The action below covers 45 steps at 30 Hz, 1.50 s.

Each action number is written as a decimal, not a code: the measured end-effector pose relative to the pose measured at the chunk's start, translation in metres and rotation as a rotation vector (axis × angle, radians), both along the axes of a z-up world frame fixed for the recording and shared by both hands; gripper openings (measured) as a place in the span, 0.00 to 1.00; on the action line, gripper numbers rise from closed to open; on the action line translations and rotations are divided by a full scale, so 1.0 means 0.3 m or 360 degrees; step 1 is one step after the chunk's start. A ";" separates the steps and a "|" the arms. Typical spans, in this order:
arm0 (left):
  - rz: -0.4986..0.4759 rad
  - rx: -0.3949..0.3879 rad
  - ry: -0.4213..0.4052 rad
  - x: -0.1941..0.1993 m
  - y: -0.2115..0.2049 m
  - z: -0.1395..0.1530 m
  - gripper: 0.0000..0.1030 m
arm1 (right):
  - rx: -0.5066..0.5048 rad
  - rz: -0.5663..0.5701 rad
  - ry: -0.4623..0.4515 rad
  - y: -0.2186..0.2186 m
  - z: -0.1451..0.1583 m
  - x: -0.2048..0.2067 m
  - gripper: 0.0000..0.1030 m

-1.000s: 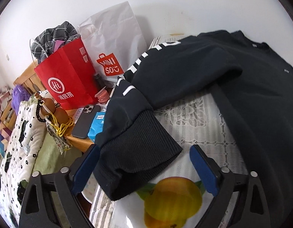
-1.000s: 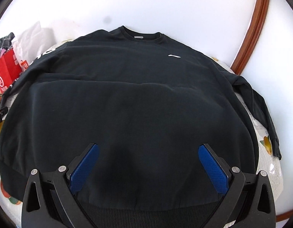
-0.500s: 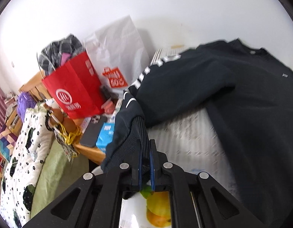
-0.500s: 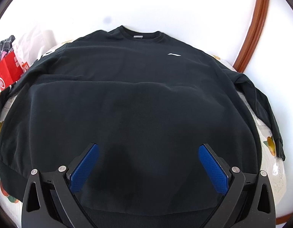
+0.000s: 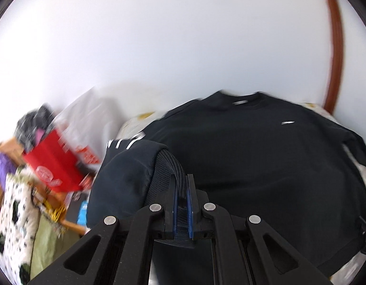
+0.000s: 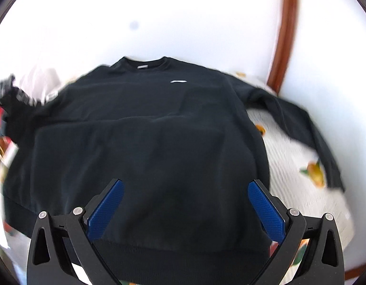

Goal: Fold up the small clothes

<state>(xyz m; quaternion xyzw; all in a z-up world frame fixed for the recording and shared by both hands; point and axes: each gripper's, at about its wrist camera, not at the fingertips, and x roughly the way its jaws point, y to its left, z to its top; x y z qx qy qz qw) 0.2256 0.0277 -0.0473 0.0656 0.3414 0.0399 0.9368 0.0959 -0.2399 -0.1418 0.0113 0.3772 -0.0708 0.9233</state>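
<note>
My left gripper (image 5: 181,187) is closed on the ribbed cuff (image 5: 170,168) of the sweatshirt's sleeve (image 5: 126,178) and holds it raised above the body of the black sweatshirt (image 6: 145,137). The sweatshirt lies flat, front side up, on a white tablecloth (image 6: 294,156) with a fruit print, its collar toward the wall. My right gripper (image 6: 185,204) is wide open over the lower part of the sweatshirt, near the hem, and grips nothing. At the left I see a red bag (image 5: 52,166), blurred.
</note>
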 end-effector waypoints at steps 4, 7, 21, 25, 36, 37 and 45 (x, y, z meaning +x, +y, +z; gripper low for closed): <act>-0.0168 -0.0045 -0.0005 0.052 -0.175 0.026 0.06 | 0.0200 -0.0093 -0.0055 -0.151 0.018 -0.075 1.00; -0.0283 -0.0075 -0.0007 0.097 -0.305 0.020 0.06 | 0.0209 -0.0220 -0.0026 -0.248 0.009 -0.119 1.00; -0.0529 -0.0186 0.0027 0.117 -0.494 -0.034 0.36 | 0.0137 -0.0463 0.0050 -0.382 -0.016 -0.223 1.00; -0.0429 -0.0159 -0.0021 0.083 -0.349 -0.009 0.41 | 0.0120 -0.0336 0.0040 -0.286 -0.004 -0.168 1.00; 0.0030 -0.0254 0.0202 0.055 0.172 -0.163 0.54 | 0.0255 0.0111 0.0104 0.037 -0.038 0.135 0.25; 0.0059 -0.0267 0.0234 0.053 0.205 -0.188 0.55 | 0.0263 0.0170 0.0127 0.063 -0.051 0.173 0.20; 0.0123 -0.0310 0.0350 0.066 0.328 -0.332 0.61 | 0.0357 0.0216 0.0173 0.149 -0.098 0.391 0.31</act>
